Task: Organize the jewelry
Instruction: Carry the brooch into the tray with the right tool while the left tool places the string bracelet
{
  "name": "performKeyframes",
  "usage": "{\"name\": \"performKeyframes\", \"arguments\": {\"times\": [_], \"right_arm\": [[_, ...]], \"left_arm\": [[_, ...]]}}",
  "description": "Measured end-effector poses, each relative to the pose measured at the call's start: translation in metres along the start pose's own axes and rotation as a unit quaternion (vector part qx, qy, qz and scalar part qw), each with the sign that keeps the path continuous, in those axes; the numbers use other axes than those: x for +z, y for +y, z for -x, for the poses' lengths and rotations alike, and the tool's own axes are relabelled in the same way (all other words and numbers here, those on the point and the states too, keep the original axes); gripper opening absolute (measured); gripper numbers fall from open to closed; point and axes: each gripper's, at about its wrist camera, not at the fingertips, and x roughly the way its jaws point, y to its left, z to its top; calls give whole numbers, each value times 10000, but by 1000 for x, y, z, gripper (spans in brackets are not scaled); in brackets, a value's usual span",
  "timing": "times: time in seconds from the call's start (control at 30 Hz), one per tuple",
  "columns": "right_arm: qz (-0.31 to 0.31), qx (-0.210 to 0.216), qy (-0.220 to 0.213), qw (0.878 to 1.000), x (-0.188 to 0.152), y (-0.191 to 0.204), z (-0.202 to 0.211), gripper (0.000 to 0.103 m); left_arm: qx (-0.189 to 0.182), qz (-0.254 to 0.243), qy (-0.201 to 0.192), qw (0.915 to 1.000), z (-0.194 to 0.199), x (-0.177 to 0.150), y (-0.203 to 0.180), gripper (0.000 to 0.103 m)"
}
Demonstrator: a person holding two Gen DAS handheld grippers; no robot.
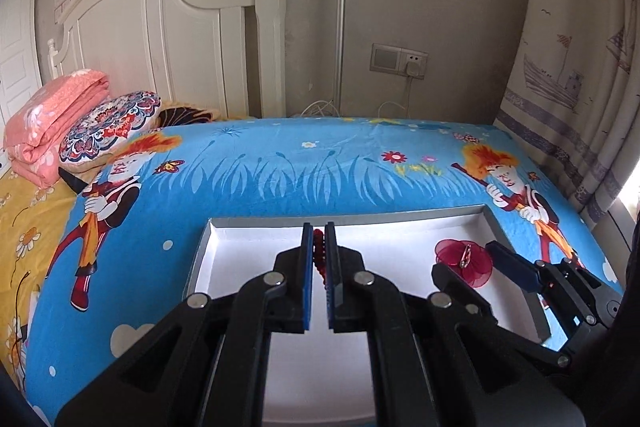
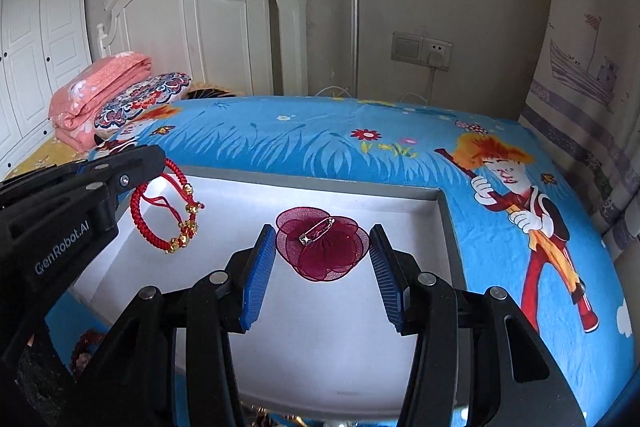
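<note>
A shallow white box [image 1: 256,251] with grey walls lies on the blue bed cover; it also shows in the right wrist view [image 2: 400,195]. My left gripper [image 1: 319,227] is shut on a red braided bracelet [image 1: 318,251] with gold beads, which hangs over the box's left part [image 2: 176,215]. A dark red fabric flower brooch [image 2: 322,247] with a silver pin lies on the box floor, also in the left wrist view [image 1: 464,261]. My right gripper [image 2: 322,233] is open, its blue pads on either side of the brooch, just above it.
The blue cartoon cover [image 1: 280,167] spreads around the box. A folded pink quilt [image 1: 56,123] and patterned pillow [image 1: 108,127] lie far left by the white headboard [image 1: 160,27]. A curtain [image 1: 580,67] hangs at right. More jewelry [image 2: 86,347] lies left of the box.
</note>
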Motion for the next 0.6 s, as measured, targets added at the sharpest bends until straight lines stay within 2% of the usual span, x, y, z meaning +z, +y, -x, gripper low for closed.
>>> {"name": "performKeyframes", "arguments": {"times": [0.13, 0.27, 0.3, 0.33, 0.37, 0.43, 0.53, 0.6], "right_arm": [[98, -179, 171, 9996, 7, 0, -20, 47], [52, -105, 363, 9993, 7, -2, -29, 48], [46, -88, 393, 9992, 7, -2, -29, 56], [45, -95, 351, 9993, 7, -2, -27, 63], [58, -108, 307, 9995, 7, -3, -25, 64], [70, -83, 298, 9995, 7, -4, -22, 64], [64, -32, 272, 9996, 6, -5, -13, 64], [70, 34, 228, 9997, 3, -6, -3, 64]], "left_arm": [[227, 53, 193, 9995, -27, 5, 9, 5], [304, 100, 427, 9986, -46, 5, 18, 7], [320, 99, 476, 9983, -48, 3, 20, 8], [376, 110, 489, 9980, -49, 2, 23, 17], [417, 136, 455, 9980, -48, 1, 25, 31], [524, 191, 351, 9978, -44, -1, 30, 42], [566, 201, 324, 9977, -37, -3, 34, 44], [606, 182, 234, 9977, -28, -5, 34, 55]]}}
